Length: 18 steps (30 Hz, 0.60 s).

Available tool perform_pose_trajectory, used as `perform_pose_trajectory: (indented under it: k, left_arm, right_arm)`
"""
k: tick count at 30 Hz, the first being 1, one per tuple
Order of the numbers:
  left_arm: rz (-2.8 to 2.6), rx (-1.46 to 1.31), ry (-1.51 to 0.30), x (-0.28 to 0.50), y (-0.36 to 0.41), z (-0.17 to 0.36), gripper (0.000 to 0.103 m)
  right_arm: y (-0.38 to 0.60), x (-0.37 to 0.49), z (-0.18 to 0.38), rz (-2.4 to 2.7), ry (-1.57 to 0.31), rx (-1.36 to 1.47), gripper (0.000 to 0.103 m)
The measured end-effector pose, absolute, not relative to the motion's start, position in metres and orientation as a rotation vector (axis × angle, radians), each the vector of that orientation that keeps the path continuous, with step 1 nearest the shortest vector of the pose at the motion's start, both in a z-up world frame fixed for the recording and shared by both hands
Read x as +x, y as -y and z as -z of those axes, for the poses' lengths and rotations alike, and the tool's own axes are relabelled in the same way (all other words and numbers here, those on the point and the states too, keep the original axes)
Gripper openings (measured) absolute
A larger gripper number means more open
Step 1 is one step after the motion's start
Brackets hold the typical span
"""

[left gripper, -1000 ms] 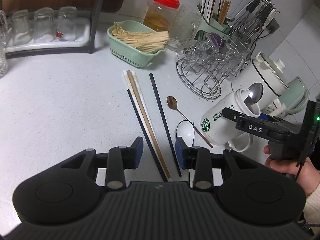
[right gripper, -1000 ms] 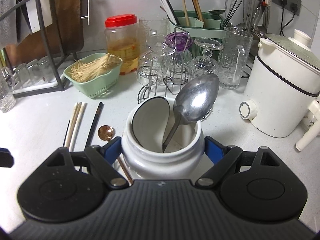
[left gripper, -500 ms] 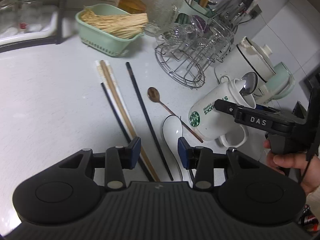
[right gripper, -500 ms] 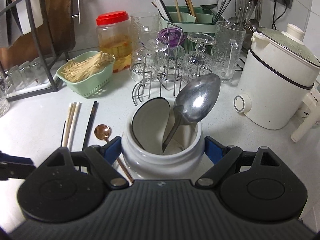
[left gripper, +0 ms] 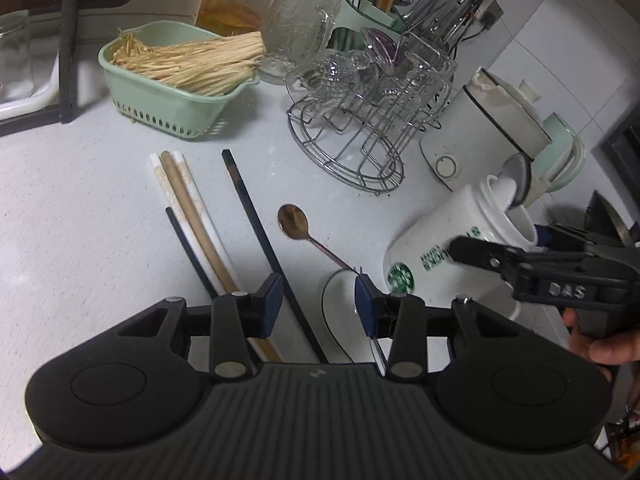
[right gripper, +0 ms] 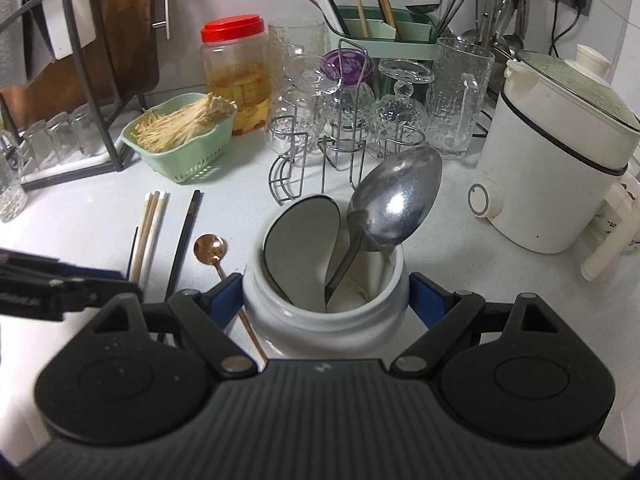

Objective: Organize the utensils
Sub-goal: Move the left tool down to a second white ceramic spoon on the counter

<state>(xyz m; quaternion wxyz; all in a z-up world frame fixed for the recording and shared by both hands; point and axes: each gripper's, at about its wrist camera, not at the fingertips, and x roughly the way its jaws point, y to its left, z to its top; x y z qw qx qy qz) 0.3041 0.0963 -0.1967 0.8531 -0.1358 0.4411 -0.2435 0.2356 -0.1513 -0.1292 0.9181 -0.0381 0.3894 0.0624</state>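
The right claw (right gripper: pixel 326 300) grips the white mug (right gripper: pixel 326 320); only its view shows two spoons inside. The left claw (left gripper: pixel 318 306) is open above the table (left gripper: pixel 80 220).

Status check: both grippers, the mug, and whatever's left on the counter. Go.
Right gripper shut on white mug, two spoons inside. Left gripper open, empty, over white ceramic spoon. Chopsticks and copper spoon loose on counter; nothing blocking.

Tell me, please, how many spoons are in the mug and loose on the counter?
4: a steel spoon and a white ceramic spoon in the mug; a copper spoon and a second white spoon on the counter. Others may be hidden.
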Motion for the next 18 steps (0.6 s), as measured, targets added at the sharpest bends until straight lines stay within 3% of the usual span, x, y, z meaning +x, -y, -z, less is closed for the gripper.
perform_pose_trajectory:
  k: [4, 9, 18]
  left_arm:
    - [0.525, -0.287, -0.950, 0.307, -0.087, 0.206, 0.044]
    - [0.520, -0.243, -0.969, 0.313, -0.077, 0.214, 0.034]
    - [0.551, -0.174, -0.950, 0.322, -0.062, 0.209, 0.031]
  right_arm:
    - [0.153, 0.234, 0.128, -0.158, -0.802, -0.091, 0.090]
    - [0.154, 0.233, 0.128, -0.166, -0.799, -0.091, 0.090]
    - [0.157, 0.237, 0.127, -0.234, -0.808, -0.118, 0.090]
